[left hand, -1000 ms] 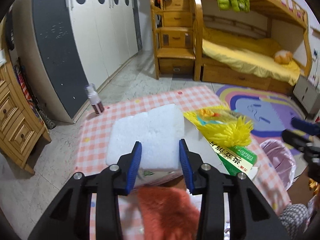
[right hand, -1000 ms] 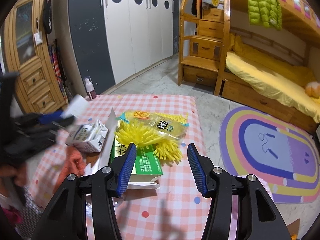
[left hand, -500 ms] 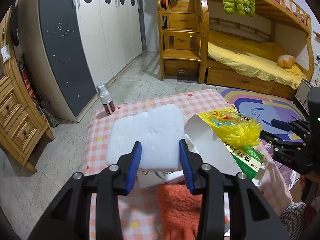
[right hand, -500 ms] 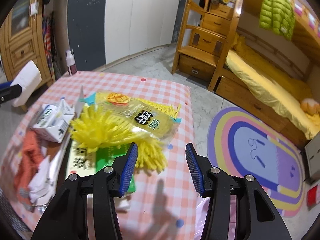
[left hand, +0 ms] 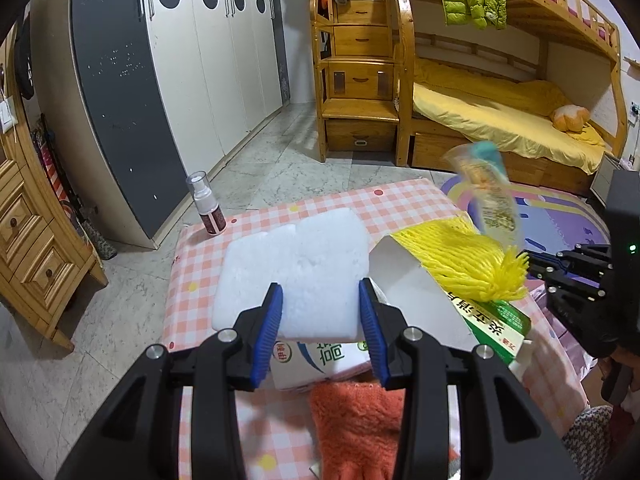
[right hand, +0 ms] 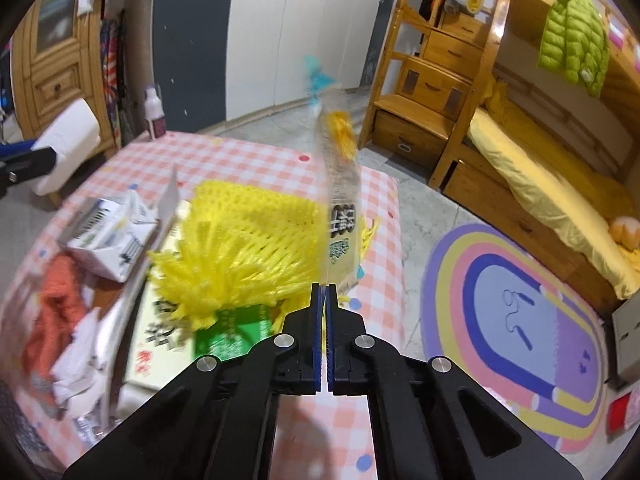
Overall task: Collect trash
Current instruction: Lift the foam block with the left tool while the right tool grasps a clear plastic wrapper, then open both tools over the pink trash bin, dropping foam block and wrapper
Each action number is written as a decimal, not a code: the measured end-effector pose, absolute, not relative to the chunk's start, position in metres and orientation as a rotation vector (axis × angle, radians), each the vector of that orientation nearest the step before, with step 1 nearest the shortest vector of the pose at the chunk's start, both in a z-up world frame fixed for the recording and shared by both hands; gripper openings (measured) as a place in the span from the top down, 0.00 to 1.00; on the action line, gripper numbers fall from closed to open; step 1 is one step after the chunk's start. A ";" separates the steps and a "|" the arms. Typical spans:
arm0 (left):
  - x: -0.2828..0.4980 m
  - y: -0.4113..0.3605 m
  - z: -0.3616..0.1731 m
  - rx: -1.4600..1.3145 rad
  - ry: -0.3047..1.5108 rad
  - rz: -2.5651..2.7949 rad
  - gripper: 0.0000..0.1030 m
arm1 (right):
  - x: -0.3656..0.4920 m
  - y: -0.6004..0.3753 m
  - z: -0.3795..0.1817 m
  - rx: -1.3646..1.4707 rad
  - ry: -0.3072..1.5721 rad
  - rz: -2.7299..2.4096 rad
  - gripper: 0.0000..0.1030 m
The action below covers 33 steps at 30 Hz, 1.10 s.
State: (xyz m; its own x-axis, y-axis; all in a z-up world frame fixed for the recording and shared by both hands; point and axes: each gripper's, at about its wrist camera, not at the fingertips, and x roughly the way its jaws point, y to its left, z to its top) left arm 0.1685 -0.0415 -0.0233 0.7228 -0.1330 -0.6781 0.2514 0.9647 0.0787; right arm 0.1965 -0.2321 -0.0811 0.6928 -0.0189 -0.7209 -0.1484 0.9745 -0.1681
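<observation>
Now right gripper (right hand: 323,292) pinches wrapper (right hand: 340,216); left gripper (left hand: 320,312) clamps foam (left hand: 296,272).

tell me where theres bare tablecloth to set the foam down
Bare checked tablecloth runs along the far edge, from the spray bottle to the right corner, and down the left edge beside the foam. The middle and right are crowded: yellow net, green box, milk carton, orange glove.

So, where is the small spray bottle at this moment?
In the left wrist view the spray bottle stands upright at the far left corner of the checked table, beyond the white foam piece, near the grey wardrobe panel.
</observation>
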 end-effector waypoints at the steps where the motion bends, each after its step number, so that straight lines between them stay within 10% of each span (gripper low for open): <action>1: 0.165 -0.041 -0.022 0.169 0.730 -0.212 0.64 | 0.192 -0.232 -0.077 -0.208 0.798 0.085 1.00; 33: 0.017 -0.304 -0.048 0.335 0.611 -0.919 0.63 | -0.042 -0.421 -0.087 0.313 0.774 -0.420 1.00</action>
State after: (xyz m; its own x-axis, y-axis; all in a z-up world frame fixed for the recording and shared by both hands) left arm 0.0168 -0.3039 -0.0475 0.4553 -0.6367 -0.6223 0.8201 0.5721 0.0146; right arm -0.0424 -0.4215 -0.0873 0.6401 -0.2487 -0.7269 0.4738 0.8726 0.1187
